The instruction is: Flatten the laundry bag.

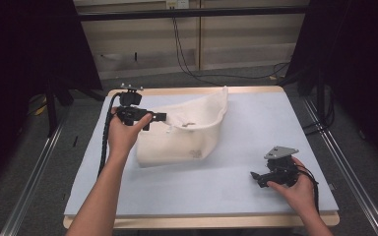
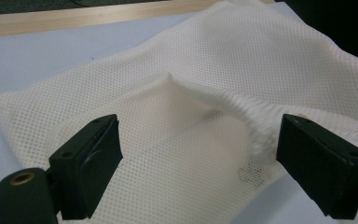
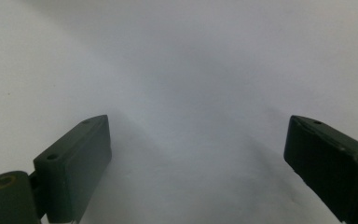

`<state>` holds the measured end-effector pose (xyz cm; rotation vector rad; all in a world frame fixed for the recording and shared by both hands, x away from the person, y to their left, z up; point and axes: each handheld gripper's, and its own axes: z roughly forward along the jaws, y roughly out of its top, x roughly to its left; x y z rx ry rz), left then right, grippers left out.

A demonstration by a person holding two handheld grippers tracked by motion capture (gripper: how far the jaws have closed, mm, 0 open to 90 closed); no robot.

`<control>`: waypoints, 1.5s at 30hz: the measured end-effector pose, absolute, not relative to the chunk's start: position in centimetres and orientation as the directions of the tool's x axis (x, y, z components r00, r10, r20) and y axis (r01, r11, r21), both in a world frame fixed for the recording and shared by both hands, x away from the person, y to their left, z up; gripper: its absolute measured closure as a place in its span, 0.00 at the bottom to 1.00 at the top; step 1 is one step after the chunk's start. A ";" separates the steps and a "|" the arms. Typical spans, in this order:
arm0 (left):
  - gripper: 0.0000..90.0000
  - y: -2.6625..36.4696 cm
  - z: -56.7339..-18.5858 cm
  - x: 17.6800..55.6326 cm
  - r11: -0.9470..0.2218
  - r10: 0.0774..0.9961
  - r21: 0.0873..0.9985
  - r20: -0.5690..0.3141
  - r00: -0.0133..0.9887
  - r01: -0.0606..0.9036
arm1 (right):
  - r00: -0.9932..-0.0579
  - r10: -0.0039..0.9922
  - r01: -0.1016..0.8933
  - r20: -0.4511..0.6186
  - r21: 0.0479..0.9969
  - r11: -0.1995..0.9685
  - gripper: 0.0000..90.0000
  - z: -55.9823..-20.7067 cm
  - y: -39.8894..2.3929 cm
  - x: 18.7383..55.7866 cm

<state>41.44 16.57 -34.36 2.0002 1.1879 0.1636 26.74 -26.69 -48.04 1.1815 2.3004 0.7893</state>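
Both grippers' fingers gape wide and empty, the left gripper (image 1: 158, 117) over a crumpled white mesh bag (image 1: 187, 140).

Both forearms are bare, no sleeves in sight; the left gripper (image 1: 150, 118) is black with a ribbed black cable trailing behind its jaws; the right gripper (image 1: 256, 176) is black too, a grey three-cornered plate above its jaws; the jaws are flat black blocks with small screw holes, a brass-ringed hole below one.
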 end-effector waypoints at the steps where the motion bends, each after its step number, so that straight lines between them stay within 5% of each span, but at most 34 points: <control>1: 0.16 16.6 -34.4 41.4 -0.254 0.791 0.682 -0.262 0.553 0.686 | -0.542 0.832 0.585 -0.117 0.658 0.474 0.08 -48.0 -26.7 26.7; 18: 0.34 17.8 -36.8 42.1 -0.334 0.823 0.675 -0.132 0.553 0.658 | -0.543 0.831 0.584 -0.120 0.657 0.477 0.08 -48.0 -26.6 26.7; 23: 0.30 18.7 -38.1 42.8 -0.352 0.849 0.644 -0.086 0.522 0.679 | -0.546 0.829 0.582 -0.120 0.657 0.479 0.08 -48.0 -26.6 26.7; 35: 0.33 19.9 -42.3 45.3 -0.314 0.870 0.586 -0.137 0.473 0.747 | -0.546 0.829 0.582 -0.119 0.658 0.478 0.08 -48.0 -26.5 26.7; 41: 0.42 20.2 -43.9 46.3 -0.338 0.867 0.559 -0.129 0.482 0.757 | -0.552 0.825 0.577 -0.119 0.659 0.482 0.08 -48.1 -26.5 26.7; 45: 0.53 20.7 -45.1 46.7 -0.284 0.853 0.542 -0.234 0.467 0.791 | -0.550 0.826 0.579 -0.118 0.659 0.480 0.08 -48.1 -26.5 26.7</control>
